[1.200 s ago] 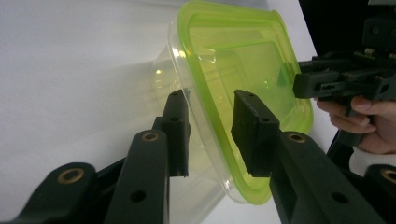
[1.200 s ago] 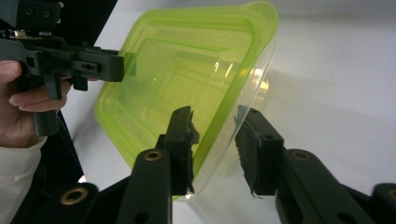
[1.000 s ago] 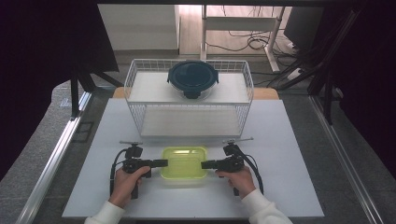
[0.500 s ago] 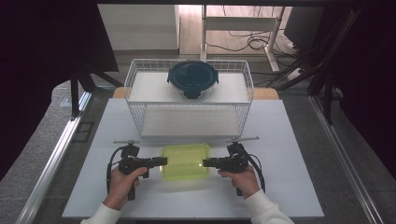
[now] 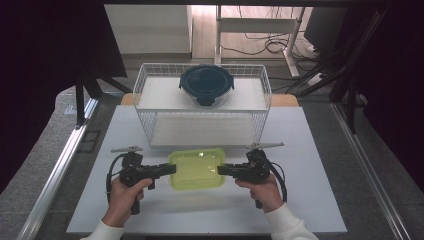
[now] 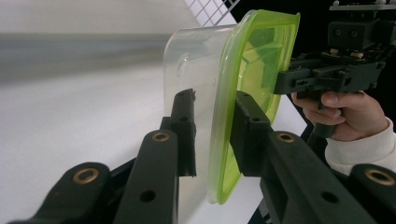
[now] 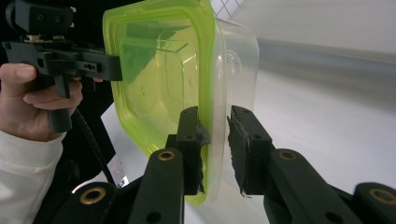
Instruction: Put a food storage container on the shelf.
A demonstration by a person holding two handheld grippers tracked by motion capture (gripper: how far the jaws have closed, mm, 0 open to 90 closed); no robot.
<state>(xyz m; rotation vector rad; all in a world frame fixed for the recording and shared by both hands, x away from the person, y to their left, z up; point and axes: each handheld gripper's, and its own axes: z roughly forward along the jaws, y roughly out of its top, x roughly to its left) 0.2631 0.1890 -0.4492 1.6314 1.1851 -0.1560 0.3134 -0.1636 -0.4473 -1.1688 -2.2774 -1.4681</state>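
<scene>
White table (image 5: 320, 150), green-lidded container (image 5: 196, 169) clamped between both hand-held grippers

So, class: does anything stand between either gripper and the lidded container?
Nothing visible does. The left gripper and right gripper each already clamp an end of the green-lidded container, jaws pressed on its rim in both gripper views.

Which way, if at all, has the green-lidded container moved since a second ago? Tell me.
Yes. The green-lidded container now shows slightly nearer the wire basket, lifted between both grippers.
</scene>
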